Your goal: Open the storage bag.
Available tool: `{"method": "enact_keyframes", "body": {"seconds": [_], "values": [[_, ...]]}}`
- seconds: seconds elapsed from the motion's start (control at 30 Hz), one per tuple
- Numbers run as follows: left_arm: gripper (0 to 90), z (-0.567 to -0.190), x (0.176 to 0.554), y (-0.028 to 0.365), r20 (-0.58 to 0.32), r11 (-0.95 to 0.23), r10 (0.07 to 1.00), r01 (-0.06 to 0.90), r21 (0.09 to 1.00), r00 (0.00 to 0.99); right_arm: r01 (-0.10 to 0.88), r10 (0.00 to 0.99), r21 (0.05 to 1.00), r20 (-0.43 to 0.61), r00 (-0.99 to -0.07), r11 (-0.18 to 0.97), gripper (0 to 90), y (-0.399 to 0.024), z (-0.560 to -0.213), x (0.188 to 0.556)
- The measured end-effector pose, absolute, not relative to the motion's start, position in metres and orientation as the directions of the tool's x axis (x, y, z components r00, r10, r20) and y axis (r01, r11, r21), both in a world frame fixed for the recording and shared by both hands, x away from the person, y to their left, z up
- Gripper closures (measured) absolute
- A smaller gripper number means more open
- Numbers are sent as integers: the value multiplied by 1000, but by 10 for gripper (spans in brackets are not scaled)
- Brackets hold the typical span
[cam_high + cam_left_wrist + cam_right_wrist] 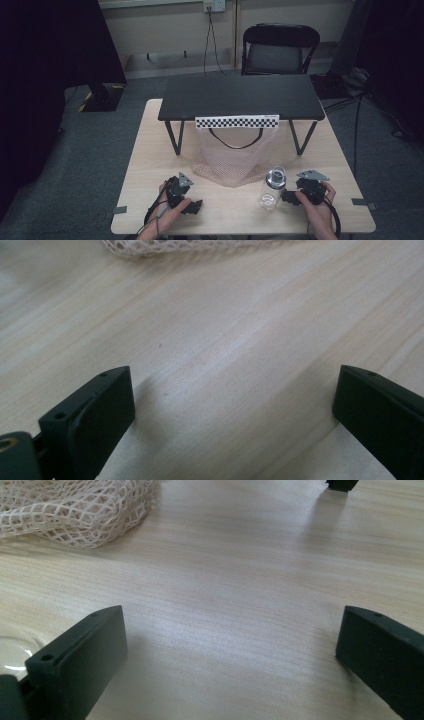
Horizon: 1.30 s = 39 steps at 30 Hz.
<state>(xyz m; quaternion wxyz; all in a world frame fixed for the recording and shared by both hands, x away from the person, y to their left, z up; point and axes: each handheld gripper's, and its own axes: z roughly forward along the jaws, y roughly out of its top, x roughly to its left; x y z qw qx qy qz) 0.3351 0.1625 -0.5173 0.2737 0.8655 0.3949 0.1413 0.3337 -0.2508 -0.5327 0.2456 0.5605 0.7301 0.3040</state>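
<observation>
Both grippers down at the near edge of the table (150, 150): left gripper (194, 206) and right gripper (286, 196), jaws spread wide, empty. Clear bottle (271, 189) upright just left of the right gripper, at the near right corner of the mesh bag (232, 155).

From above we see the pale counter (150, 200) evenly lit while the room's left and right sides sink into near black. The low shelf (240, 95) throws a soft shadow beneath it. In both gripper views the wood looks bright, the black jaws up close are blurred, and soft shadows spread beside them.
</observation>
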Motion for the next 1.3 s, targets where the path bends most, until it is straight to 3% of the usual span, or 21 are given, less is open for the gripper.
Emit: {"method": "enact_keyframes", "body": {"seconds": [0.2,0.33,0.53,0.83,1.1,1.3], "values": [[29,-512,335,164,59,-550,745,563,617,664,666,964,719,-21,-265,199,0,-252,-533,334],[28,-506,333,167,112,-613,673,467,637,731,664,961,719,-20,-275,205,0,-253,-533,333],[28,-499,339,166,122,-608,667,442,659,735,664,961,719,-20,-276,206,0,-253,-533,333],[26,-482,343,155,177,-679,542,305,667,821,664,961,719,-21,-276,206,0,-253,-533,333],[38,-472,341,148,225,-693,486,215,689,844,664,961,719,-20,-276,205,0,-253,-533,333],[29,-459,345,143,208,-673,478,203,712,853,664,961,719,-21,-275,206,0,-253,-533,333]]}}
